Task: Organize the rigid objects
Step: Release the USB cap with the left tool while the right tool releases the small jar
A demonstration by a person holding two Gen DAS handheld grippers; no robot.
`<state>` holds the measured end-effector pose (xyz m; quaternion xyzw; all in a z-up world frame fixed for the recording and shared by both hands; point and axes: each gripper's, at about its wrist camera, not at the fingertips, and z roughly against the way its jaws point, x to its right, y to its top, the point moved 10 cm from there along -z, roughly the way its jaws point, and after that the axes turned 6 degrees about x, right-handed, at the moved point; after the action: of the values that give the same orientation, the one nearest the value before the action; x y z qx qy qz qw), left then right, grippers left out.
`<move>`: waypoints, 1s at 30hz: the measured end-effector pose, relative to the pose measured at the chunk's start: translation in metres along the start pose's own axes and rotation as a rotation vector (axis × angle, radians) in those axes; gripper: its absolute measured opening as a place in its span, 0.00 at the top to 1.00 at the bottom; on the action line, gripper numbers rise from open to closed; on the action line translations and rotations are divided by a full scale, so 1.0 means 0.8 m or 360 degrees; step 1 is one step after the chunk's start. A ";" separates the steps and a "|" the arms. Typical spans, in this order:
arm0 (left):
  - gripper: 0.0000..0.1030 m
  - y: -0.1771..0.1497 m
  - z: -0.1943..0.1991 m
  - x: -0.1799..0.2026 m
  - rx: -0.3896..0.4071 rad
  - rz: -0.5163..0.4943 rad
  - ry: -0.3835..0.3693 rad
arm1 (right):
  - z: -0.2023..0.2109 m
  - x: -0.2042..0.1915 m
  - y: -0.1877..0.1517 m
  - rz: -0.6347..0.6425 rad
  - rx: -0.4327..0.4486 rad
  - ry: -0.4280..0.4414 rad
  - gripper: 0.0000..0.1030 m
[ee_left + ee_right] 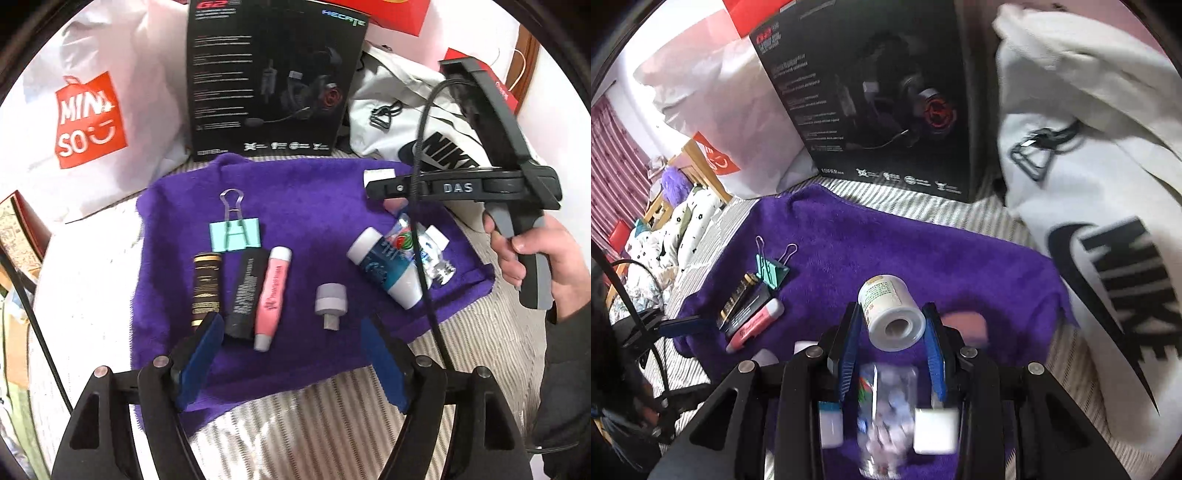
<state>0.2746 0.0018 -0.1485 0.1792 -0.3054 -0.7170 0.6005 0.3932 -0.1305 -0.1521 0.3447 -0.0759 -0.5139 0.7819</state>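
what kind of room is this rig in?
Probably a bedroom: the purple towel lies on striped bedding, a second bed with a wooden frame stands by curtains, and a shopping bag sits nearby.

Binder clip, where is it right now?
In the left wrist view the teal binder clip lies on the purple towel, left of centre, just behind the pink tube.

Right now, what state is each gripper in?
Left gripper: open, nothing between its fingers, above the purple towel.
Right gripper: shut on a small white bottle.
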 end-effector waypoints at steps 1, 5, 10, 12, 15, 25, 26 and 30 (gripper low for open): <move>0.27 0.000 0.000 -0.003 -0.0003 0.0006 0.0009 | -0.008 -0.004 0.002 0.0013 -0.0020 0.0001 0.67; 0.27 -0.001 0.000 -0.018 -0.0015 0.0032 0.0028 | -0.034 -0.010 0.000 0.0054 -0.0082 -0.0029 0.67; 0.27 0.000 -0.001 -0.023 -0.0004 0.0047 0.0025 | -0.053 -0.012 -0.012 0.0091 -0.0142 -0.0069 0.67; 0.27 -0.001 -0.002 -0.024 -0.0010 0.0054 0.0015 | -0.058 -0.014 -0.014 0.0106 -0.0160 -0.0069 0.67; 0.27 -0.002 -0.003 -0.026 -0.0009 0.0063 0.0005 | -0.062 -0.016 -0.014 0.0148 -0.0163 -0.0091 0.67; 0.27 -0.004 -0.001 -0.026 -0.0016 0.0073 -0.0005 | -0.069 -0.024 -0.015 0.0235 -0.0192 -0.0118 0.64; 0.27 -0.005 -0.001 -0.026 -0.0017 0.0075 -0.0005 | -0.068 -0.025 -0.016 0.0236 -0.0195 -0.0108 0.62; 0.27 -0.006 0.004 -0.029 -0.0005 0.0080 0.0008 | -0.060 -0.021 -0.020 0.0189 -0.0212 -0.0097 0.59</move>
<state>0.2736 0.0255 -0.1517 0.1724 -0.3072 -0.7016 0.6195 0.3959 -0.0978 -0.1940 0.2709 -0.0855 -0.4809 0.8295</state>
